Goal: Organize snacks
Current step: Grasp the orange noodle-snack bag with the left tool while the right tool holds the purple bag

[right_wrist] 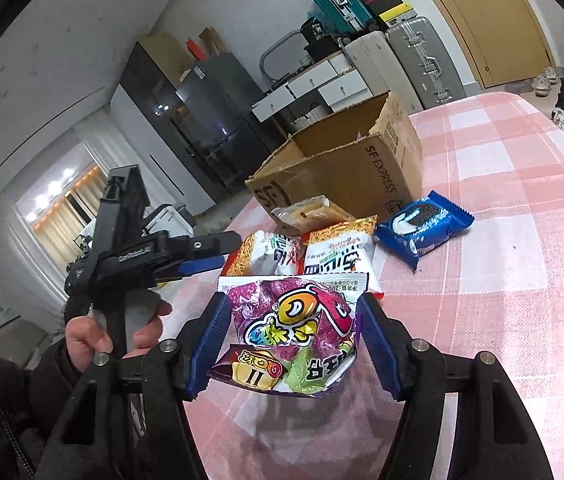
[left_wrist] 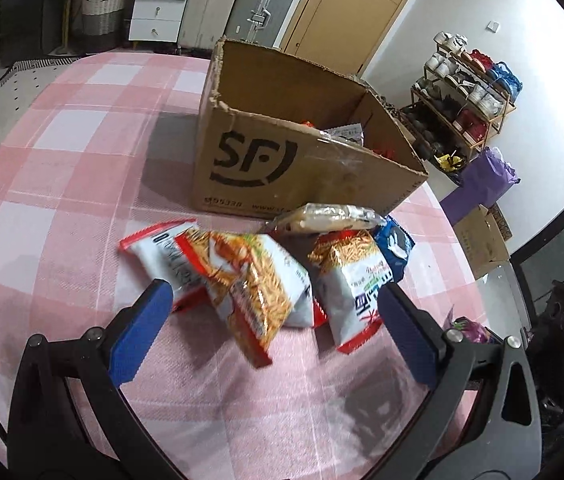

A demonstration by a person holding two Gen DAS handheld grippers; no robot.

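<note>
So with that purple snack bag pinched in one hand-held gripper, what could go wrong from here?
1. The right hand-held gripper holds the purple snack bag by its crumpled body; the slick foil may slip out before reaching the cardboard box.
2. The open left hand-held gripper has a noodle packet loose between its pads; it looks mid-tumble and may land badly.

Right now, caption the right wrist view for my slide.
Right gripper clamps a purple snack bag near the cardboard box.
</note>
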